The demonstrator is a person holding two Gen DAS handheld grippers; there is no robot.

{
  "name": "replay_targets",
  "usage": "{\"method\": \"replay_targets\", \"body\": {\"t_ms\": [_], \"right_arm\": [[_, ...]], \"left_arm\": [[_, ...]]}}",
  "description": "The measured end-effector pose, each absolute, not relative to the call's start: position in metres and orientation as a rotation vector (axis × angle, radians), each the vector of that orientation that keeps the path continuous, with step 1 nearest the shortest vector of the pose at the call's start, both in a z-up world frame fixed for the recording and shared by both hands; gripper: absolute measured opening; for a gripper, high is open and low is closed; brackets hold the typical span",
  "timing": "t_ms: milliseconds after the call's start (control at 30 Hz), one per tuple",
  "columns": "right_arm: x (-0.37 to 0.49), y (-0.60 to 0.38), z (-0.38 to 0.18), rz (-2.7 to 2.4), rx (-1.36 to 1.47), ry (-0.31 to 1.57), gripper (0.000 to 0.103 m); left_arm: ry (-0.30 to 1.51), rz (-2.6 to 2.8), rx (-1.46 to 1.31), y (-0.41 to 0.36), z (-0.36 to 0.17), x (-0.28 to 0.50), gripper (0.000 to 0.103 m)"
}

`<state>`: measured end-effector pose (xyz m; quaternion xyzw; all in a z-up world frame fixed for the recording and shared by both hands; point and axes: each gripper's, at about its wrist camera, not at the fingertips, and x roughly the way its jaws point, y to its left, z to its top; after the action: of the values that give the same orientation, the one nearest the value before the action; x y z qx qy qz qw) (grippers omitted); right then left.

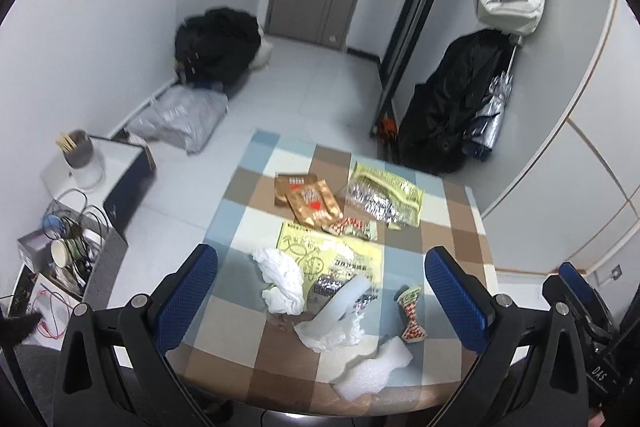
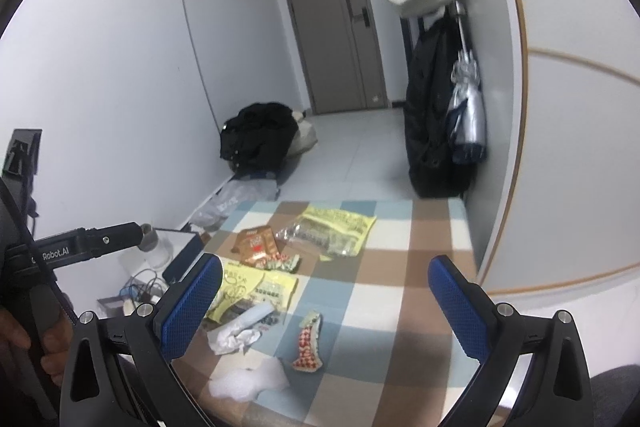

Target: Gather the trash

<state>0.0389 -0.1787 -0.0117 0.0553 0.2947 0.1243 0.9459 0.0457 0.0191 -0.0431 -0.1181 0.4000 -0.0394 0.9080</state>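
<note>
Both claws gape wide, empty, above the table (image 1: 460, 203). Between the left claw's (image 1: 320, 303) fingers lie tissue (image 1: 280, 279) and wrappers (image 1: 410, 313); foam (image 1: 376, 367), seemingly, nearest.

Left gripper (image 1: 320, 291): black moulded frame with triangular cut-outs and round silver screw heads at the pivots; the fingers (image 1: 184, 293) carried blue pads with a fine diamond-knurled texture. Right gripper (image 2: 325, 303): the same build, with identical blue textured pads on black arms. In the right wrist view, the left unit's black body bore white "Robot.AI" lettering, and a black cable ran alongside it.
</note>
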Motion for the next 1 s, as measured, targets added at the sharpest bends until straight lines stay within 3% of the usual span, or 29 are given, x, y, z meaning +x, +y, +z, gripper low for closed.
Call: {"method": "replay_targets", "body": {"t_ms": [500,567,767,800,867,1000], "right_arm": [[0.078,-0.167,-0.051,0.328,0.125,0.738,0.103],[0.084,-0.167,-0.056,0.332,0.130,0.756,0.103],[0.095,-0.166,-0.071,0.343,0.128,0.796,0.103],[0.096,-0.166,-0.073,0.344,0.132,0.805,0.103],[0.099,-0.166,-0.077,0.345,0.139,0.819,0.103],[0.100,-0.164,-0.080,0.346,0.131,0.829,0.103]], "left_arm": [[1.078,-0.190,-0.149,0.036,-0.104,0.086,0.099],[1.076,-0.158,-0.100,0.036,-0.111,0.085,0.093],[1.069,-0.151,-0.044,0.033,-0.119,0.091,0.092],[1.072,-0.154,-0.036,0.033,-0.120,0.093,0.090],[1.093,-0.168,-0.040,0.033,-0.126,0.097,0.074],[1.117,-0.186,-0.064,0.034,-0.131,0.103,0.061]]}}
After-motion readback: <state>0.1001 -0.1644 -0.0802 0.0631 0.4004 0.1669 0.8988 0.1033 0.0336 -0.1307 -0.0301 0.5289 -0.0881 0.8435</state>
